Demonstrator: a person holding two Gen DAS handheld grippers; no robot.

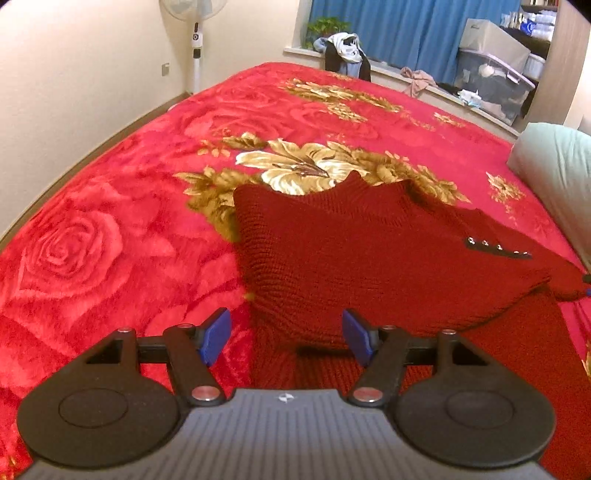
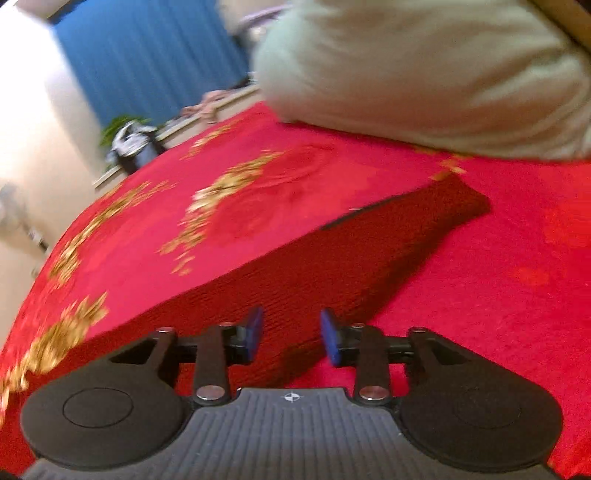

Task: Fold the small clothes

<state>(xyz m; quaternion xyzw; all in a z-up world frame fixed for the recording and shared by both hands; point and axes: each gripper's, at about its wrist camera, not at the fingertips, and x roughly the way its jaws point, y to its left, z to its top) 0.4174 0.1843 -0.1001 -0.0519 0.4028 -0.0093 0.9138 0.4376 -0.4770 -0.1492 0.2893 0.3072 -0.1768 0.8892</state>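
Dark red knit sweater (image 1: 369, 258) lies centre frame on rose-print blanket (image 1: 110, 221), seemingly partly folded, blur hinders check; sleeve (image 2: 406, 229) stretches toward upper right; left gripper (image 1: 286, 338) and right gripper (image 2: 291, 334) both spread, gripping nothing; folds remain

This is a bedroom in a home. A wide bed (image 1: 110, 229) under a red blanket with roses and gold flowers fills the view, a pale pillow (image 1: 557, 166) lying at its right edge. At the far side stand blue curtains (image 1: 406, 33) over a window ledge (strewn with clothes), a standing fan (image 1: 195, 33) at far left, and storage boxes (image 1: 495, 74) at far right.
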